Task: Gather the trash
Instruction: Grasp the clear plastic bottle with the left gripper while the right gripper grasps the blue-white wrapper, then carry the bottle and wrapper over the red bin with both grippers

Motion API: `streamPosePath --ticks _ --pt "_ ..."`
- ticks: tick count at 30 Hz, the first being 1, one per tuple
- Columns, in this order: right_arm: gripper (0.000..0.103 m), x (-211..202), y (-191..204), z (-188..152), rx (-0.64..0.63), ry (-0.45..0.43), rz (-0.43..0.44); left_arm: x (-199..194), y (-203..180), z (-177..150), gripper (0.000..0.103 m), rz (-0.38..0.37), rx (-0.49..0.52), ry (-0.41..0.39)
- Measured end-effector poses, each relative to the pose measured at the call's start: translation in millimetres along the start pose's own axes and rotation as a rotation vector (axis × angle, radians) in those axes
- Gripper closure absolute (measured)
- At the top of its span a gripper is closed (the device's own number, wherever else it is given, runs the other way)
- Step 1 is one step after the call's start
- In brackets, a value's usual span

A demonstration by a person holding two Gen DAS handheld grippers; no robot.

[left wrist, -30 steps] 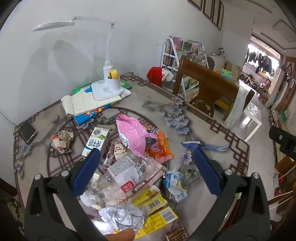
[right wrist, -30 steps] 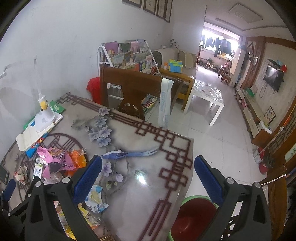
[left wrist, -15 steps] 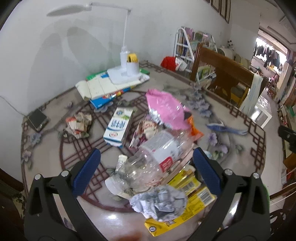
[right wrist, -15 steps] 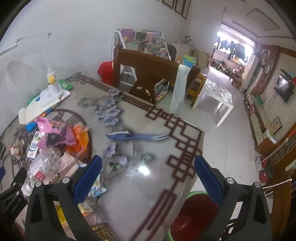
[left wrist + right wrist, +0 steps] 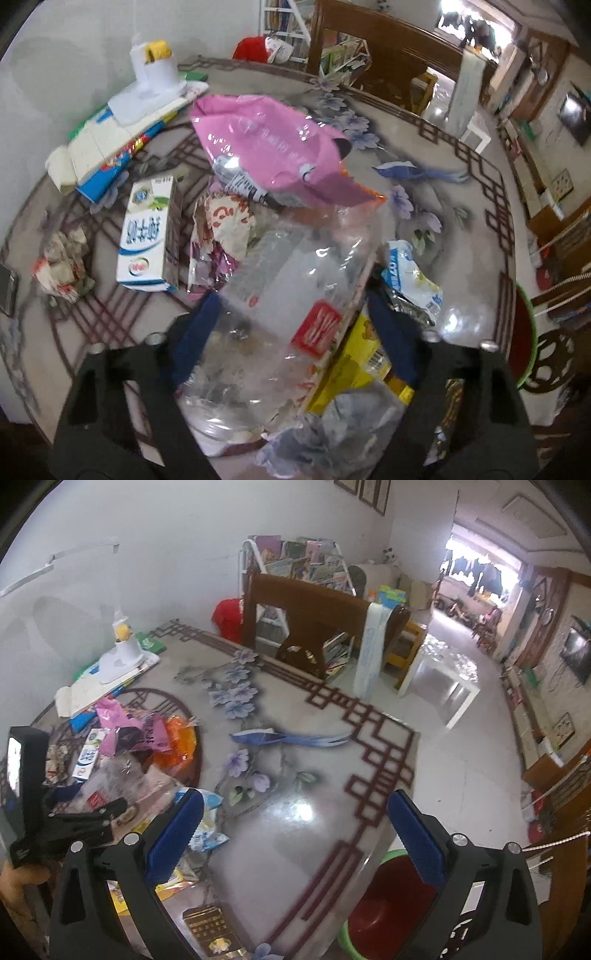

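A crushed clear plastic bottle (image 5: 280,295) with a red label lies on the trash pile on the patterned table (image 5: 461,206). My left gripper (image 5: 293,332) straddles it; its jaws are closing and both blue pads meet the bottle's sides. In the right wrist view the same bottle (image 5: 107,786) lies at the left gripper (image 5: 88,812). My right gripper (image 5: 295,838) hangs open over the table's near edge with nothing between its fingers. Around the bottle lie a pink bag (image 5: 273,147), a milk carton (image 5: 147,236), yellow wrappers (image 5: 354,373) and crumpled foil (image 5: 340,432).
A red basin with a green rim (image 5: 380,915) stands on the floor below the table edge. A lamp base (image 5: 151,77) on flattened boxes sits at the back left. A wooden chair (image 5: 314,620) and a bookshelf (image 5: 295,557) stand behind the table. A phone (image 5: 7,284) lies at far left.
My left gripper dropped down onto the trash pile and its jaws narrowed from wide open around the clear bottle. The right gripper sank slightly toward the table.
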State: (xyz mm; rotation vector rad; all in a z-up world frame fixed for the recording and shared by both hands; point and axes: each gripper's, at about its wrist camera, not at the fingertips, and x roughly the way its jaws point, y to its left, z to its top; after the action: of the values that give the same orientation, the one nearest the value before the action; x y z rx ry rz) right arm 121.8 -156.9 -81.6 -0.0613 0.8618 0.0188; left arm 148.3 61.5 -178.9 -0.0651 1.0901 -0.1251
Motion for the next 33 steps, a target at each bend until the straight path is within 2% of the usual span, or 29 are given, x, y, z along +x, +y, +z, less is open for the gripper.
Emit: streamPosePath --ticks 1,3,8,14,19,22,24,26,27,28,30,31,33 --pt "0.007 1.4 0.5 -0.5 0.000 0.003 0.006 0.6 3.9 -1.0 0.045 -0.020 -0.024 0.002" --pt "0.007 5.9 -0.2 -0.5 0.003 0.018 0.030 -3.4 9.5 -6.6 0.046 -0.044 -0.076 -0.019" --pt "0.007 24.8 3.3 -5.2 0.000 0.047 0.123 -30.1 4.9 -21.3 0.047 -0.048 -0.086 -0.079" --pt "0.007 79.7 17.1 -15.2 -0.050 0.123 0.178 -74.6 1.2 -33.1 0.047 -0.035 -0.134 -0.210" --pt "0.008 123.4 38.0 -20.1 -0.063 0.231 0.248 -92.9 1.3 -37.5 0.047 0.003 -0.186 -0.281" --pt "0.015 141.4 53.3 -23.9 -0.083 0.272 0.272 -96.0 4.4 -38.3 0.047 0.016 -0.210 -0.294" --pt "0.024 155.4 65.4 -29.2 -0.112 0.310 0.260 -98.4 8.0 -39.5 0.047 0.032 -0.231 -0.307" --pt "0.040 167.5 72.6 -35.1 -0.119 0.356 0.259 -99.2 10.3 -42.3 0.047 0.039 -0.246 -0.313" --pt "0.044 172.6 74.3 -37.9 -0.114 0.378 0.265 -99.6 11.6 -44.3 0.047 0.041 -0.252 -0.312" --pt "0.058 177.6 75.0 -41.2 -0.100 0.404 0.273 -99.0 12.7 -45.6 0.047 0.043 -0.258 -0.310" --pt "0.066 179.1 71.9 -43.5 -0.074 0.406 0.275 -98.1 14.6 -46.3 0.047 0.051 -0.265 -0.308" --pt "0.075 176.9 69.9 -42.6 -0.063 0.396 0.279 -97.8 15.3 -45.7 0.047 0.062 -0.268 -0.308" --pt "0.079 167.6 64.8 -38.2 -0.054 0.370 0.289 -98.5 15.1 -45.6 0.047 0.081 -0.269 -0.312"
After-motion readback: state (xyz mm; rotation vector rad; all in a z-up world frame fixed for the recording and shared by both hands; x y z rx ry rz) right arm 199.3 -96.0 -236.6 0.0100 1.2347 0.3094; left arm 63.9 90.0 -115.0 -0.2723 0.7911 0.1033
